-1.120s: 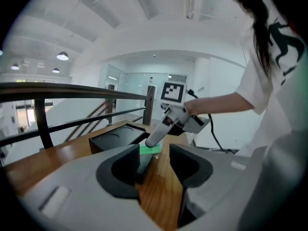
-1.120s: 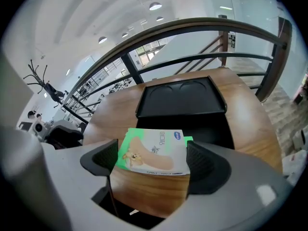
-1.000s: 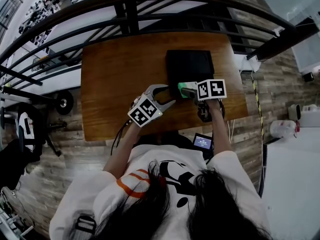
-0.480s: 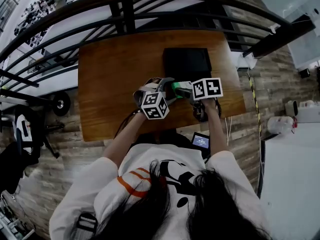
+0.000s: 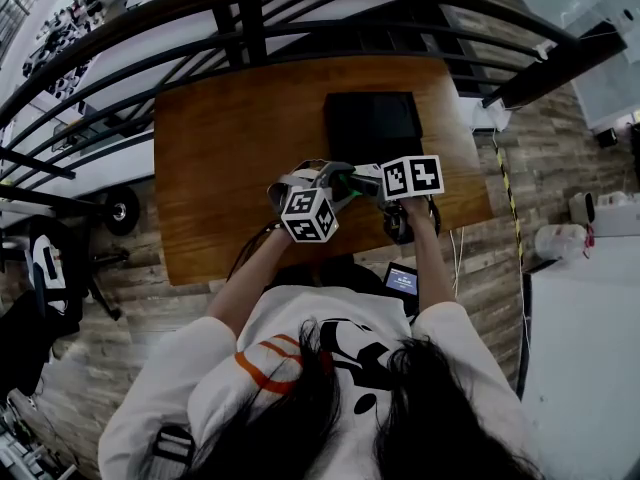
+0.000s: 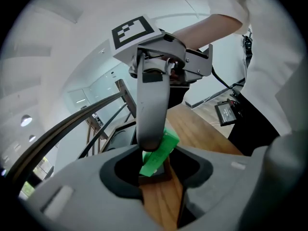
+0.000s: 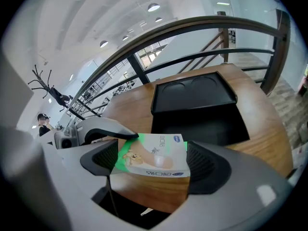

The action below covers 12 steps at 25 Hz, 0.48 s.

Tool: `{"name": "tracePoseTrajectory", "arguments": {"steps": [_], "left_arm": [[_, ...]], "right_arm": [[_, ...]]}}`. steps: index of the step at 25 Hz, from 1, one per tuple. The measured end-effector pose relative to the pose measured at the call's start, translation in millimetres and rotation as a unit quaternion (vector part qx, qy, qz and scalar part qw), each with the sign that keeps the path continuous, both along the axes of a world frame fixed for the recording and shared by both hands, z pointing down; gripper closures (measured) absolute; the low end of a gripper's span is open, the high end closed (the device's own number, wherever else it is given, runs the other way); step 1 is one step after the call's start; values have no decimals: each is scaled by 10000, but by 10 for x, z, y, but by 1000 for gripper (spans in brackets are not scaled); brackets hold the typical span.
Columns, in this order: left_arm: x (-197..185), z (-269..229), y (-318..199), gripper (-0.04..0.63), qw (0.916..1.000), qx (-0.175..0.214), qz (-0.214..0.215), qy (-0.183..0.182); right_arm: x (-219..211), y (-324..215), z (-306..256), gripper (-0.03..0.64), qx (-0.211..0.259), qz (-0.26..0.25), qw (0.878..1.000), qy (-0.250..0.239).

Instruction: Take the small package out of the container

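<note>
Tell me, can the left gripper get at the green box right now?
Probably yes. The right gripper holds the box, and the left gripper has its open jaws around the box's green end. Nothing sits between them, though the right gripper's own finger is close by.

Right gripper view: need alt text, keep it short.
The right gripper holds a small package, green and white, between its jaws above a wooden table. The left gripper reaches in at the package's left corner. Behind sits a black container, with a dark railing beyond.
</note>
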<state>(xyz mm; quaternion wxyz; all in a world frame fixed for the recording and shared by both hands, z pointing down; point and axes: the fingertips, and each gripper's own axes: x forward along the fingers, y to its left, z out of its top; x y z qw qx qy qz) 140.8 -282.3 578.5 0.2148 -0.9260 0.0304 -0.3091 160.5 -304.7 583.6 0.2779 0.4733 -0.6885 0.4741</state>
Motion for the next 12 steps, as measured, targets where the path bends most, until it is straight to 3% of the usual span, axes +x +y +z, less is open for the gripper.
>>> {"name": "tracePoseTrajectory", "arguments": {"steps": [12], "left_arm": [[-311,-55,288,442,9993,-74,336,106]], "right_arm": [[-311,249,-80,146,264,172,9995,23]]}}
